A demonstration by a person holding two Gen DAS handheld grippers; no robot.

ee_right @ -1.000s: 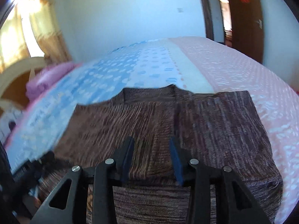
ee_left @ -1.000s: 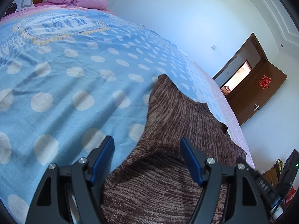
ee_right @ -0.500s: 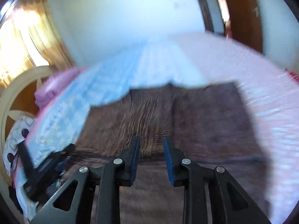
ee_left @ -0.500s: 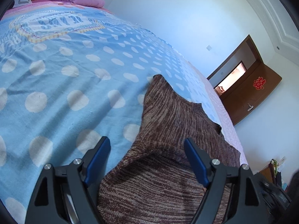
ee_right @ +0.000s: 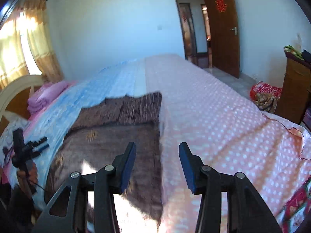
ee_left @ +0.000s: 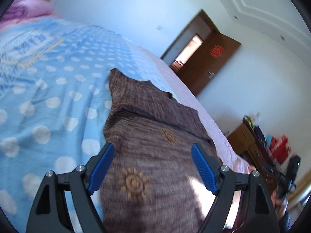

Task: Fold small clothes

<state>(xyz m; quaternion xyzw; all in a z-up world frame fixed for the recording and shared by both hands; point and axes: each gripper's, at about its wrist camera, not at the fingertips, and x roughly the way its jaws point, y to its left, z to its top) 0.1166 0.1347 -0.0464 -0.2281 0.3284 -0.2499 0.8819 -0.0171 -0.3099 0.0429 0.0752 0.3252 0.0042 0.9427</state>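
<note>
A brown knitted garment (ee_left: pixel 147 155) with yellow sun motifs lies on the bed, its near part folded over the far part. It also shows in the right wrist view (ee_right: pixel 108 141). My left gripper (ee_left: pixel 153 167) is open above the folded near part, holding nothing. My right gripper (ee_right: pixel 157 165) is open and empty over the garment's right edge, where it meets the pink bedspread (ee_right: pixel 213 120). The left gripper (ee_right: pixel 38 147) also shows at the far left of the right wrist view.
The bed has a blue polka-dot cover (ee_left: pixel 48 97) on the left. Folded pink bedding (ee_right: pixel 46 95) lies by the headboard. A brown door (ee_right: pixel 223 29) stands open beyond the bed. A wooden cabinet (ee_right: pixel 293 85) and a bundle of cloth (ee_right: pixel 266 95) are at the right.
My right gripper has opened and swung right off the garment. The garment's near part now lies folded over, sun motifs up. My left gripper has lifted back, still open.
</note>
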